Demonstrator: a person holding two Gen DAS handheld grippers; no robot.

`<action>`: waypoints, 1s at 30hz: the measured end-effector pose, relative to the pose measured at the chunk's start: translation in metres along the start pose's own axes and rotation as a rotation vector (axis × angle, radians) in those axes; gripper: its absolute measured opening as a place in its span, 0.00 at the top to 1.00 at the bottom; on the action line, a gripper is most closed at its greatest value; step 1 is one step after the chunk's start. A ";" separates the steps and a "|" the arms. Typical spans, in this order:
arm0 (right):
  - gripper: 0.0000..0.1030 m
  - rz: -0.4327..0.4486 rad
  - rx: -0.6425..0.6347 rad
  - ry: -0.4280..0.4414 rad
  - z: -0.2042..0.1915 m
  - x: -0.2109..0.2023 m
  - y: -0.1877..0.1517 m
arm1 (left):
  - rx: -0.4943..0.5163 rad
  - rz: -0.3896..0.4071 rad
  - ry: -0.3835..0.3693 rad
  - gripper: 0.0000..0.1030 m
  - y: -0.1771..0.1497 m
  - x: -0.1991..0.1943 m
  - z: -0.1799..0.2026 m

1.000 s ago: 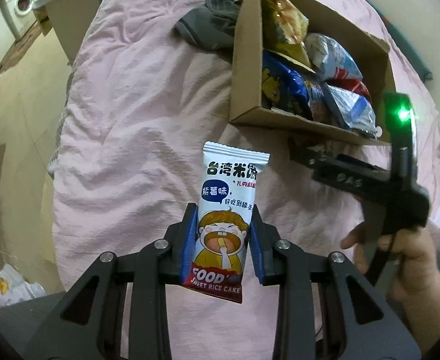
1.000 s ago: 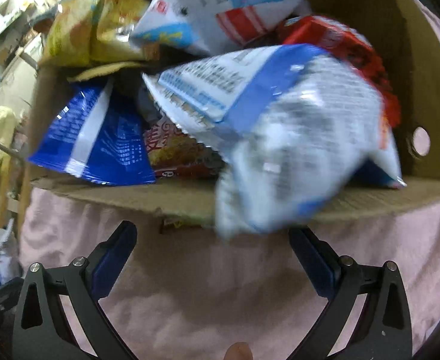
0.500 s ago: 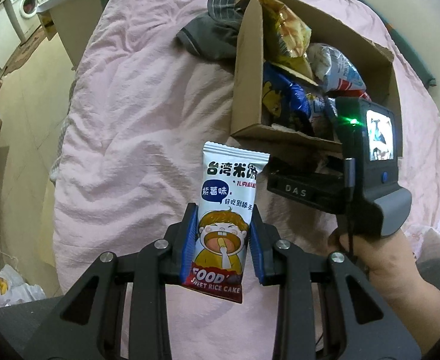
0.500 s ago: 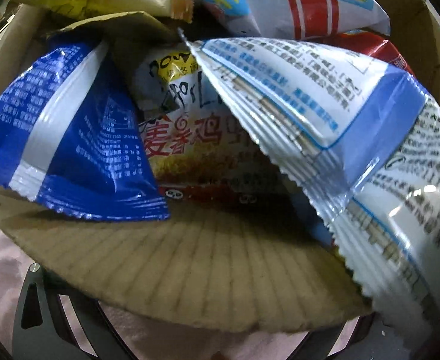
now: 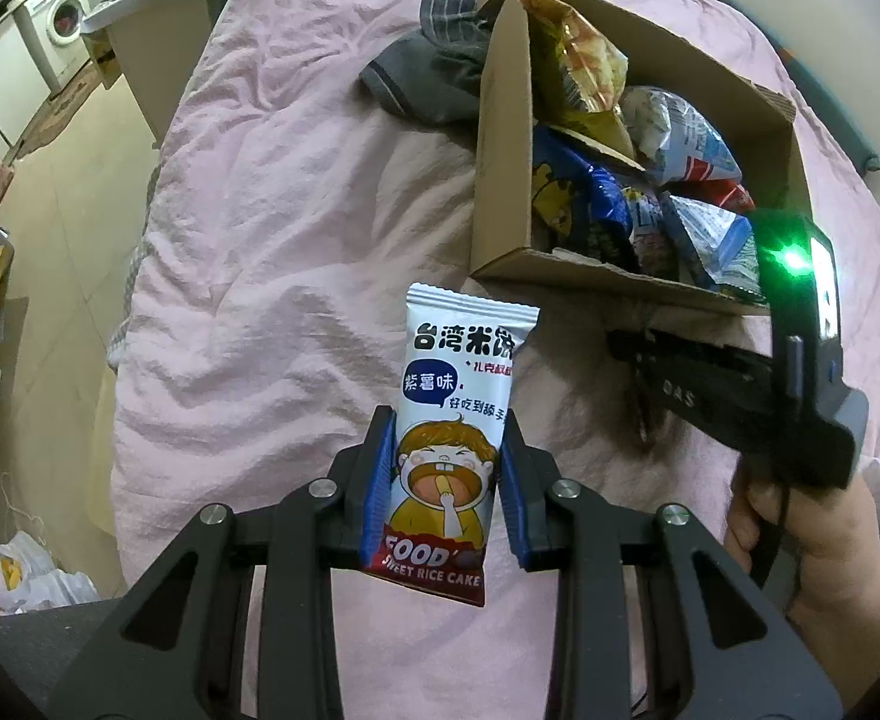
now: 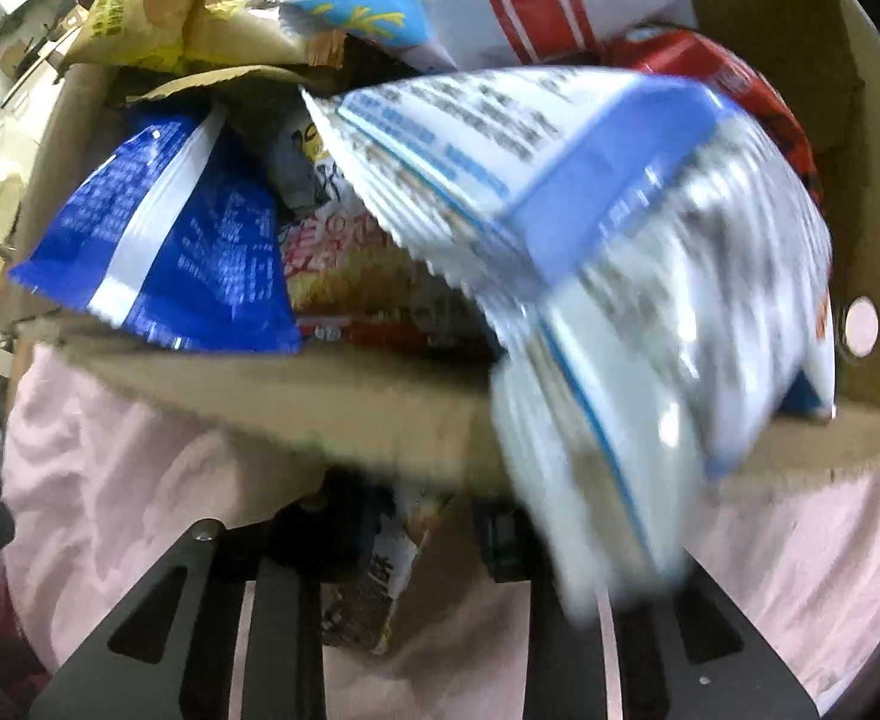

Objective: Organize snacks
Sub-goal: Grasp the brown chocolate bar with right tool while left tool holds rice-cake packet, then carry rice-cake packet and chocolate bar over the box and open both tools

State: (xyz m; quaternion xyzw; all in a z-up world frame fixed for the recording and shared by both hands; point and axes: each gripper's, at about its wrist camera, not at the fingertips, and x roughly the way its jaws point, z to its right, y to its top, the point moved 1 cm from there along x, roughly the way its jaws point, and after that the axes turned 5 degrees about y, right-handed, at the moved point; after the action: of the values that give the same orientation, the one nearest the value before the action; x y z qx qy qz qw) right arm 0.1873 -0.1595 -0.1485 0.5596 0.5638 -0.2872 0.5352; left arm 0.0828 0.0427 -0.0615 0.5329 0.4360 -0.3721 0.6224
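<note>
Item one, your left gripper: jaws closed on a rice cake packet, pinched across its lower half, long axis upright along the fingers, held above the pink bedspread. Item two, the cardboard box: ahead and to the right of that packet, already crowded with snack bags. Item three, your right gripper: nearer the box, just below its near wall; a small brown-and-white packet sits between the fingers, though blur keeps you from telling how firmly. A blue-and-white bag overhangs that wall. Judgement: the left-hand packet must travel forward and rightward to reach the box.
</note>
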 end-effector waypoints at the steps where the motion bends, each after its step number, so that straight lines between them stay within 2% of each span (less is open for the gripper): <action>1: 0.78 -0.004 0.007 0.014 0.002 -0.003 -0.003 | 0.001 0.004 0.004 0.73 0.000 -0.001 0.000; 7: 0.79 -0.032 0.031 0.107 0.014 -0.030 -0.035 | -0.020 0.011 -0.005 0.73 0.001 -0.005 -0.001; 12: 0.79 0.024 0.070 0.185 0.021 -0.070 -0.061 | -0.024 0.043 0.001 0.73 0.000 -0.014 -0.004; 16: 0.79 0.128 0.098 0.261 0.033 -0.121 -0.062 | -0.033 0.062 -0.012 0.73 0.000 -0.024 -0.004; 20: 0.79 0.272 0.091 0.320 0.035 -0.170 -0.048 | -0.036 0.114 -0.014 0.73 0.010 -0.039 0.002; 21: 0.79 0.303 0.080 0.326 0.023 -0.176 -0.042 | -0.035 0.127 -0.023 0.73 0.016 -0.044 0.005; 23: 0.79 0.361 0.062 0.328 0.026 -0.189 -0.029 | -0.027 0.160 -0.034 0.73 0.027 -0.054 0.012; 26: 0.79 0.419 0.061 0.334 0.015 -0.191 -0.009 | -0.003 0.198 -0.035 0.73 0.046 -0.063 0.025; 30: 0.79 0.479 0.064 0.349 0.031 -0.198 0.026 | -0.002 0.229 -0.041 0.73 0.073 -0.067 0.042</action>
State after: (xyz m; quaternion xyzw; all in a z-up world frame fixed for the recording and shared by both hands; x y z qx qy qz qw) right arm 0.1807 -0.2470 0.0340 0.7342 0.4900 -0.0698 0.4648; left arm 0.1333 0.0126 0.0285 0.5707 0.3602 -0.3089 0.6702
